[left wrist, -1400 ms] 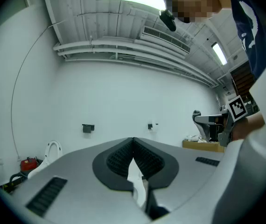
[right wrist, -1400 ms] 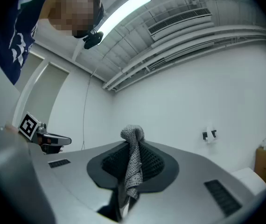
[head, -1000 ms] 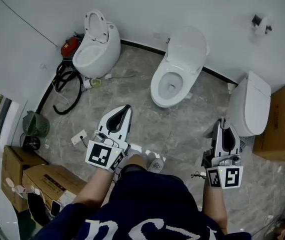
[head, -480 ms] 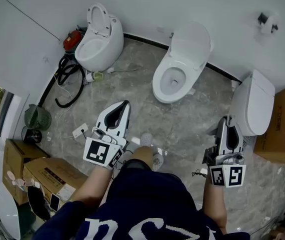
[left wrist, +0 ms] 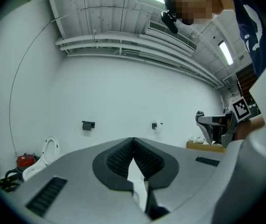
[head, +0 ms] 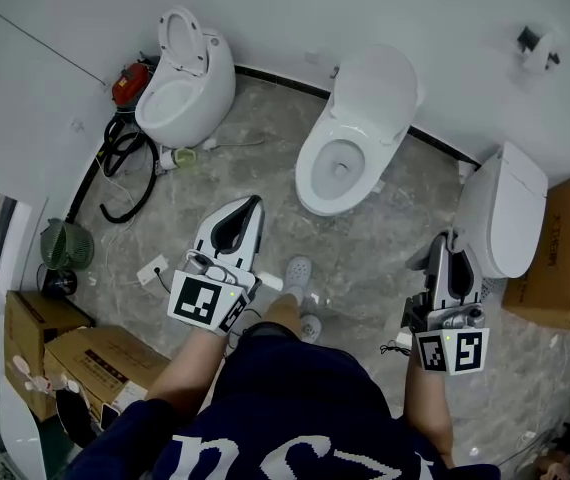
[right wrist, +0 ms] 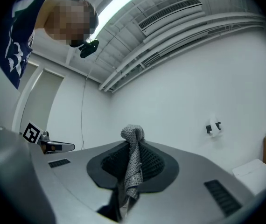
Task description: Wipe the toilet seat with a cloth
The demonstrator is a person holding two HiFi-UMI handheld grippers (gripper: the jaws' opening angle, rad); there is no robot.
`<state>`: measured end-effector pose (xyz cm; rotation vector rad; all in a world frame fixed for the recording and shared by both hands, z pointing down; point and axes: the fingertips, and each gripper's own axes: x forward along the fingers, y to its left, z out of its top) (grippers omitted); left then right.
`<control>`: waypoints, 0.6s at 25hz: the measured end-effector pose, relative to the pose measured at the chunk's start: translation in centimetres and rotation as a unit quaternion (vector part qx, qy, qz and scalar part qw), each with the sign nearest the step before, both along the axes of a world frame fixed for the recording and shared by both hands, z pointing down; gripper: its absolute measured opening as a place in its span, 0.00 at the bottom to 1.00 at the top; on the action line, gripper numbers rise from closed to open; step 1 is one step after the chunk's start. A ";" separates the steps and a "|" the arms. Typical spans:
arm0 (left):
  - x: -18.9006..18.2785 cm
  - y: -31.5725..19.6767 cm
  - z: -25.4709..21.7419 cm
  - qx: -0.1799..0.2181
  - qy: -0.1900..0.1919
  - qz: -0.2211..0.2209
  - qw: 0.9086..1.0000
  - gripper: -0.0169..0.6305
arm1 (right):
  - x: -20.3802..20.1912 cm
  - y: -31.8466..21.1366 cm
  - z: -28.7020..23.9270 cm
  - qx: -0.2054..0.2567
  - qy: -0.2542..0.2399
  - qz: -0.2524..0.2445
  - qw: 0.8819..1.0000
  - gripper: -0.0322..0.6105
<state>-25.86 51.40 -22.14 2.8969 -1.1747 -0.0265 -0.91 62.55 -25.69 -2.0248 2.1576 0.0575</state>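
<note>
Facing the white open-lidded toilet (head: 370, 98), well apart from it, you seem to be on the approach, its seat (head: 307, 176) not yet wiped. Your right gripper (right wrist: 132, 146) pinches the grey knitted cloth (right wrist: 133, 167); next, carry it onto that rim. Your left gripper (left wrist: 133, 141) is closed on nothing. Print on the brown cardboard box (head: 563, 253) is unreadable.

I seem to be standing in a test room or storeroom, not a home bathroom. Three toilets (head: 350, 143) line one white wall (head: 85, 13) on a stone floor (head: 365, 243). Cardboard boxes (head: 100, 360) sit beside me, with bare ducts (left wrist: 123, 43) overhead.
</note>
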 end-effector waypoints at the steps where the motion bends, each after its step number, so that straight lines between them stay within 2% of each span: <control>1: 0.3 -1.1 0.0 -0.001 0.000 0.001 1.000 0.05 | 0.2 -1.2 -0.1 -0.001 0.001 -0.001 1.000 0.15; 15: 3.6 -19.7 -1.5 0.017 0.007 0.023 1.000 0.05 | 2.6 -19.1 -1.6 0.008 0.013 0.005 1.000 0.15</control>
